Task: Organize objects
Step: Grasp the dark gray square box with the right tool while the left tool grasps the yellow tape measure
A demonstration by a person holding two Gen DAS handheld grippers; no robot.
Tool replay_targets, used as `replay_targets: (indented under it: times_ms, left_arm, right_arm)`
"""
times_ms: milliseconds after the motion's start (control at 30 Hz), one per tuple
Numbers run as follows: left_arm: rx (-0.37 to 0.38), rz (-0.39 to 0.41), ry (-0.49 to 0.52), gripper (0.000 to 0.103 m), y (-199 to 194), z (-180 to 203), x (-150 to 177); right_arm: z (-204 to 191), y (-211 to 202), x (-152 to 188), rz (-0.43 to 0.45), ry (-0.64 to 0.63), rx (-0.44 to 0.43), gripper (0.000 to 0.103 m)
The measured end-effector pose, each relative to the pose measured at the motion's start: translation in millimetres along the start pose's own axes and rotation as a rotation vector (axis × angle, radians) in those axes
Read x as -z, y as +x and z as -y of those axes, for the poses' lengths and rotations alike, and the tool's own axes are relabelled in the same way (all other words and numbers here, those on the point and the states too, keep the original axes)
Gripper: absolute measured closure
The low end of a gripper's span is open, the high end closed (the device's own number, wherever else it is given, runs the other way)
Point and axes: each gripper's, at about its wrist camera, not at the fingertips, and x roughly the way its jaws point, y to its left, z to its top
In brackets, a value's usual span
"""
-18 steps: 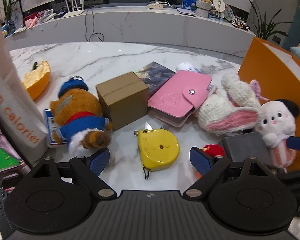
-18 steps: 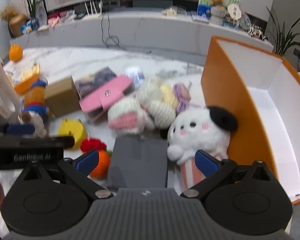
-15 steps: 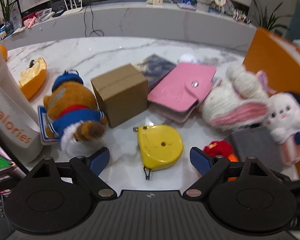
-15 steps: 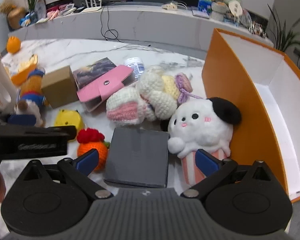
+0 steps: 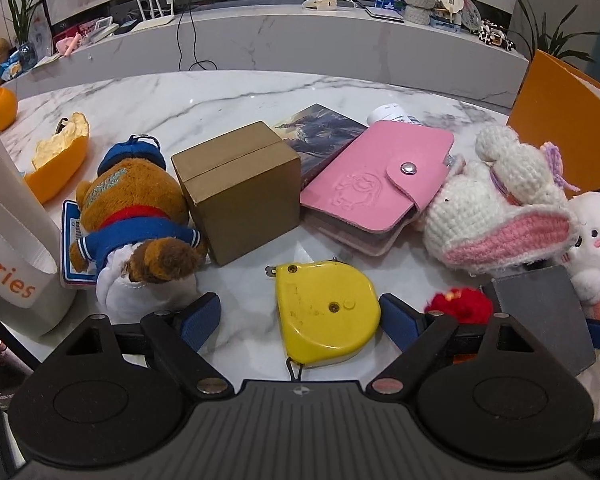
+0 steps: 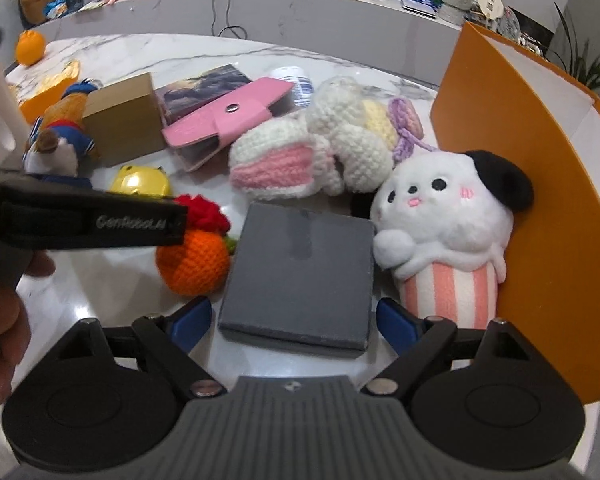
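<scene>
On the marble table [image 5: 228, 96], a yellow tape measure [image 5: 324, 312] lies between the spread fingers of my left gripper [image 5: 300, 318], which is open; the pads stand clear of its sides. My right gripper [image 6: 293, 320] is open too, low over a flat dark grey box [image 6: 300, 276] whose near edge sits between its fingers with a small gap on each side. A brown cardboard box [image 5: 240, 188], a pink wallet [image 5: 376, 184], a bear plush [image 5: 132, 216], a crocheted rabbit [image 5: 496, 216], a white dog plush [image 6: 448, 232] and a crocheted orange [image 6: 194, 264] lie around.
A tall orange box [image 6: 540, 168] with a white inside stands open at the right, against the dog plush. A white bag [image 5: 8, 232] rises at the left edge. A fruit peel [image 5: 60, 156] and an orange [image 5: 0, 106] lie far left. The left gripper's body [image 6: 84, 220] crosses the right wrist view.
Both grippers have moved closer to the table. The tape measure now sits between the left fingers, and the grey box's near edge has come between the right fingers.
</scene>
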Motion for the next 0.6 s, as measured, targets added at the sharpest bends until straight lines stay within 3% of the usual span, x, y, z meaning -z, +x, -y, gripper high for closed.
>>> replay_targets:
  times_ms: [300, 400, 533, 600]
  left_arm:
    - [0.017, 0.024, 0.022, 0.003, 0, 1, 2]
    - [0.023, 0.046, 0.028, 0.008, -1, 1, 3]
    - [0.03, 0.076, 0.008, 0.009, -2, 0, 5]
    - [0.03, 0.078, 0.001, 0.009, -2, 0, 5]
  right_arm:
    - [1, 11, 0, 0.047, 0.012, -0.001, 0.016]
    - [1, 12, 1, 0.075, 0.011, 0.0, 0.016]
    - [1, 13, 2, 0.103, 0.017, 0.001, 0.011]
    - [0, 15, 3, 0.121, 0.032, -0.009, 0.001]
